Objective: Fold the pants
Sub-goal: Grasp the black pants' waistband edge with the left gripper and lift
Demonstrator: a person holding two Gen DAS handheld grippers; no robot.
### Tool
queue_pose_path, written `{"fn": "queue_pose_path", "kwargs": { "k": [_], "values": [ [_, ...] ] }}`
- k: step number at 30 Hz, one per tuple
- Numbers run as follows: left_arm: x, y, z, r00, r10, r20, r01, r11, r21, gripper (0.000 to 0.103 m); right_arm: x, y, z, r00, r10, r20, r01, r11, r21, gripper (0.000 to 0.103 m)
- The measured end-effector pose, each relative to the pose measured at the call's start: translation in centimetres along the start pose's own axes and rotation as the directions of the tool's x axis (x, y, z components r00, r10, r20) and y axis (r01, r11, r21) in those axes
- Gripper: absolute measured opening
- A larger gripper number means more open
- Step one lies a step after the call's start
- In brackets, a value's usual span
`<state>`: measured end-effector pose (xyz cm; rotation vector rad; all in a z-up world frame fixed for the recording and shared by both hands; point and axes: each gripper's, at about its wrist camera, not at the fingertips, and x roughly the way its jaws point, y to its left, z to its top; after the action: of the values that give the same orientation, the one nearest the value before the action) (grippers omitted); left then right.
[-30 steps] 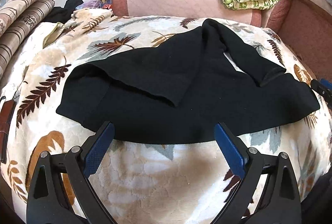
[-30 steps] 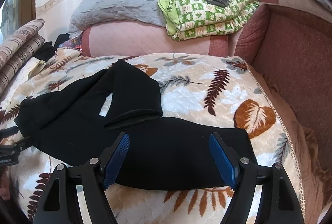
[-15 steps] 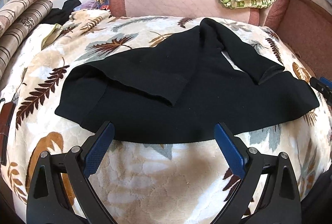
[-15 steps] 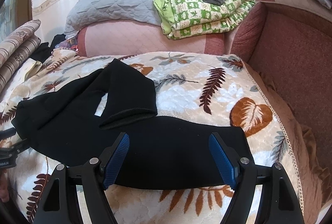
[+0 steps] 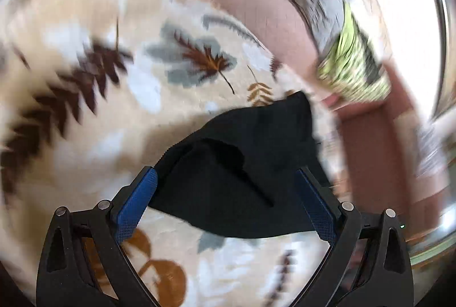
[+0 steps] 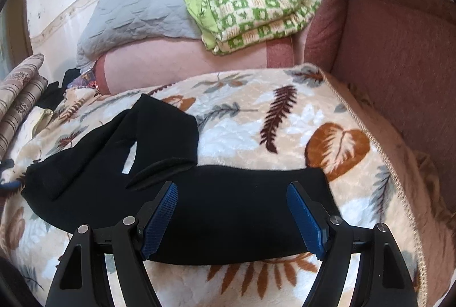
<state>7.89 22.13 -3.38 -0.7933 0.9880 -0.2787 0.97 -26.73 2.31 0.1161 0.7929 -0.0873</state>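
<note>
- One pair of black pants (image 6: 159, 173) lies rumpled across the leaf blanket (image 6: 285, 136): one leg stretched out toward the sofa arm (image 6: 399, 56), the other doubled back on itself with its cuff turned up.
- Both my grippers are wide open and hold nothing. My right gripper (image 6: 232, 213) hangs just over the straight leg; my left gripper (image 5: 225, 204) sits over a corner of the pants (image 5: 242, 164) at their other end, in a badly blurred view.
- That blur is the first risk: I cannot tell which layer lies under my left fingers (image 5: 136, 198), so closing now could pinch only the top ply, or none.
- The cloth looks soft and loose, so I expect a one-ply grab to drag the doubled leg into a worse tangle.
- The blanket is plush; a deep pinch could catch its pile with the pants and lift both.
- If my two grippers pull unevenly, the fold will likely come out skewed.
</note>
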Motion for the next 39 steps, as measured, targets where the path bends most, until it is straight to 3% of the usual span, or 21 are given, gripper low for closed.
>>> {"fn": "queue_pose_path", "kwargs": {
  "k": [6, 10, 14, 16, 21, 23, 25, 26, 31, 33, 34, 37, 39],
  "values": [
    [2.0, 2.7, 0.8, 0.998, -0.022, -0.063, 0.017, 0.998, -0.068, 0.097, -0.1, 1.1, 0.0, 1.0, -0.014, 0.01, 0.015, 0.998, -0.057, 0.077],
    [-0.2, 2.6, 0.8, 1.0, 0.005, 0.025, -0.004, 0.998, -0.055, 0.097, -0.1, 0.9, 0.1, 1.0, -0.011, 0.014, 0.011, 0.999, -0.045, 0.077],
    [2.1, 3.0, 0.3, 0.996, -0.009, -0.086, 0.002, 0.997, -0.074, 0.097, 0.1, 0.9, 0.2, 1.0, -0.005, 0.011, 0.006, 0.999, -0.033, 0.077],
    [2.4, 2.3, 0.4, 0.995, -0.003, -0.095, -0.001, 0.999, -0.041, 0.097, 0.0, 1.1, 0.2, 1.0, -0.001, 0.013, 0.002, 0.999, -0.036, 0.077],
    [2.3, 2.7, 0.2, 0.988, -0.107, -0.113, 0.096, 0.991, -0.098, 0.096, -0.3, 0.7, 0.2, 1.0, -0.006, 0.022, 0.007, 1.0, -0.023, 0.077],
    [2.2, 2.5, 0.2, 0.983, -0.148, -0.111, 0.136, 0.985, -0.109, 0.088, -0.5, 0.1, 0.3, 1.0, -0.003, 0.031, 0.002, 1.0, 0.006, 0.077],
    [2.0, 2.0, 0.1, 0.984, -0.14, -0.11, 0.13, 0.987, -0.092, 0.077, -0.7, -0.5, 0.4, 0.999, 0.0, 0.034, -0.001, 0.999, 0.035, 0.077],
    [2.2, 1.9, 0.0, 0.986, -0.127, -0.112, 0.117, 0.989, -0.086, 0.067, -0.8, -0.9, 0.4, 0.999, 0.005, 0.034, -0.007, 0.999, 0.05, 0.077],
    [2.9, 1.5, -0.1, 0.993, -0.004, -0.118, 0.0, 0.999, -0.035, 0.041, -1.8, -3.7, 0.2, 0.999, 0.023, 0.047, -0.028, 0.994, 0.106, 0.077],
    [3.3, 1.0, -0.3, 0.992, 0.033, -0.119, -0.033, 0.999, 0.004, 0.026, -2.4, -5.7, -0.2, 0.997, 0.048, 0.059, -0.056, 0.988, 0.147, 0.077],
    [3.5, 0.7, -0.4, 0.992, 0.045, -0.12, -0.043, 0.999, 0.022, 0.012, -2.8, -7.0, -0.5, 0.996, 0.062, 0.067, -0.073, 0.981, 0.179, 0.077],
    [3.8, -0.4, -0.9, 0.99, 0.093, -0.107, -0.083, 0.993, 0.087, 0.007, -3.3, -11.9, -2.1, 0.984, 0.161, 0.081, -0.179, 0.922, 0.342, 0.077],
    [4.0, -1.0, -1.2, 0.989, 0.104, -0.106, -0.091, 0.988, 0.124, 0.007, -2.8, -15.5, -3.8, 0.971, 0.225, 0.079, -0.234, 0.835, 0.497, 0.077]
  ]
}}
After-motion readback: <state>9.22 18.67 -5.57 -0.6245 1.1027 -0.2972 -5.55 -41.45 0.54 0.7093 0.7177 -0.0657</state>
